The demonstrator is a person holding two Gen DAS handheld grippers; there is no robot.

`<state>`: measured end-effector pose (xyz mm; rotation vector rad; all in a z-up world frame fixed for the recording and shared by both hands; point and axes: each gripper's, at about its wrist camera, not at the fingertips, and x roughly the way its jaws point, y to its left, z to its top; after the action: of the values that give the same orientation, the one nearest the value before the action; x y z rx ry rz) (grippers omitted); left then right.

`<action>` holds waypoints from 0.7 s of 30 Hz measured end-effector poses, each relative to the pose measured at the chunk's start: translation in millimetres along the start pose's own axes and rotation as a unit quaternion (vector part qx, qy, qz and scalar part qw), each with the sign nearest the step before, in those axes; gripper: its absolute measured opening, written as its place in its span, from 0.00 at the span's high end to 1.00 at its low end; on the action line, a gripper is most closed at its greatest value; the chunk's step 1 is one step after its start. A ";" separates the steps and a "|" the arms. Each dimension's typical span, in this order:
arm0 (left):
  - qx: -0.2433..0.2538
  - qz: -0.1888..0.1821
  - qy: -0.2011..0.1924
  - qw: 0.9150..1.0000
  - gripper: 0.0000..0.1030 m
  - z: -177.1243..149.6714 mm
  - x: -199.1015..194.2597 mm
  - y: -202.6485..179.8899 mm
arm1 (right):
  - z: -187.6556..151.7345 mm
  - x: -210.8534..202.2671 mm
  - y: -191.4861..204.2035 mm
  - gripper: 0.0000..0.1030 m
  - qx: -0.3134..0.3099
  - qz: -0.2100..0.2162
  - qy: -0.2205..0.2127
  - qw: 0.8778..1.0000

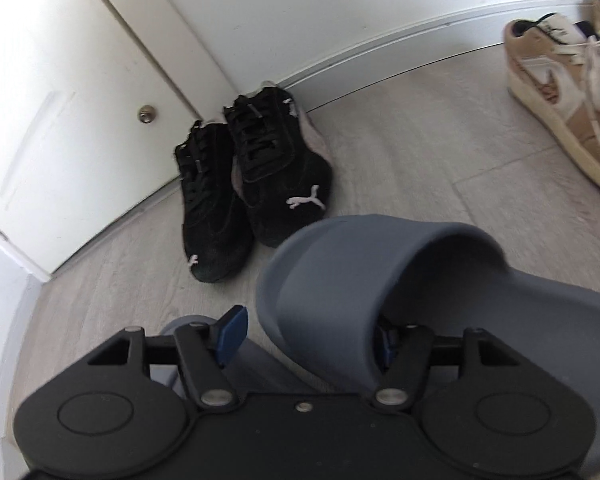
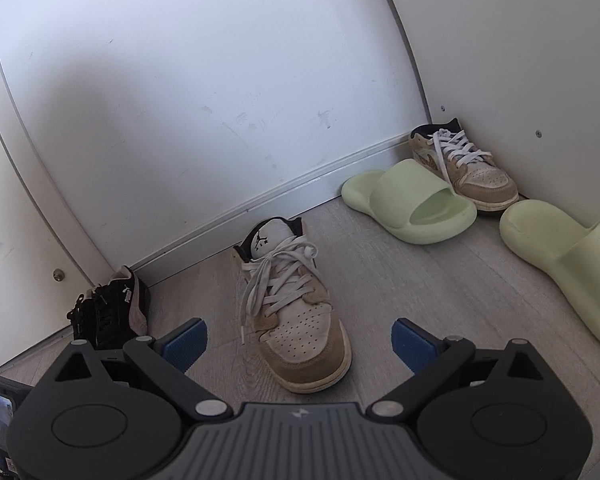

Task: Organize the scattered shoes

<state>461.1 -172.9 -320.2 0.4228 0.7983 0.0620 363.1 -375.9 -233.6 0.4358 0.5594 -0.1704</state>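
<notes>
Left tongs point(image 1: 306, 330) grip grey slide point(image 1: 380, 280) by its strap, toe aimed toward black sneakers point(image 1: 244, 184) just ahead-left. Right tongs point(image 2: 300, 344) spread wide, empty; tan sneaker point(image 2: 296, 312) lies lengthwise btwn them, toe nearest.

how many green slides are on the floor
2: one green slide near the baseboard, beside the far tan sneaker; the other green slide at the right edge. More may lie out of frame.

Home entryway: shoes point(image 2: 296, 312) on wood-look floor point(image 1: 400, 152), white closet door point(image 1: 60, 120).
</notes>
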 end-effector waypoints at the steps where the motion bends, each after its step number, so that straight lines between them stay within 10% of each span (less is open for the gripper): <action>1: -0.006 -0.010 0.003 1.000 0.35 0.0 -2.7 1.4 | -2.2 -1.5 3.9 0.04 0.000 0.003 0.004 1.000; 9: -0.099 -0.152 0.003 0.983 0.32 -17.0 -61.0 42.5 | -44.7 -19.6 58.7 0.04 -0.018 0.061 0.077 0.995; 17: -0.110 -0.045 -0.042 0.992 0.22 -49.1 -87.0 145.2 | -107.7 -3.1 153.7 0.04 -0.171 0.159 0.195 0.953; 21: -0.187 -0.004 -0.024 0.982 0.22 -59.0 -71.7 177.1 | -116.8 26.3 185.0 0.04 -0.166 0.225 0.219 0.935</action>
<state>387.6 -5.8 -238.7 0.0644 0.7223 0.1903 379.9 -159.5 -271.4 0.2598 0.8918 0.4690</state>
